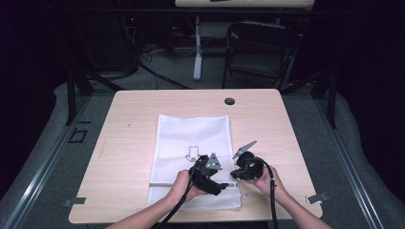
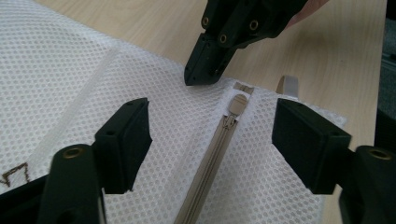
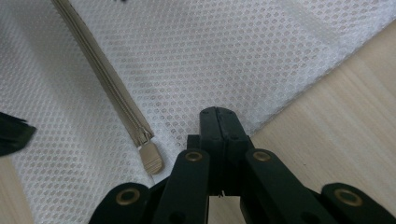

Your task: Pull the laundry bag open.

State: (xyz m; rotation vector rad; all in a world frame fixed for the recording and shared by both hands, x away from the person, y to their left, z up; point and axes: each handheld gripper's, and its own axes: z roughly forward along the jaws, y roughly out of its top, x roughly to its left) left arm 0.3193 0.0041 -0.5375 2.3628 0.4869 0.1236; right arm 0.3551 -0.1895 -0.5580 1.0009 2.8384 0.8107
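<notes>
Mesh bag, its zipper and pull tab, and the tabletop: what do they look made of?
Mesh bag: white synthetic net fabric, likely polyester; an even grid of small holes, matte. Zipper: beige fine-toothed coil on woven tape, probably nylon. Pull tab: beige with ridges, looks like moulded plastic or rubber; hard to tell. Tabletop: pale wood-grain surface, likely laminate, smooth with a slight sheen.

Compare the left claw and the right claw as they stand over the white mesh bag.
The left claw stands open, straddling the beige zipper on the white mesh bag; the right claw is shut, its tips pressed on the mesh beside the zipper pull. Whether it pinches mesh is unclear. Both are black and hand-held.
</notes>
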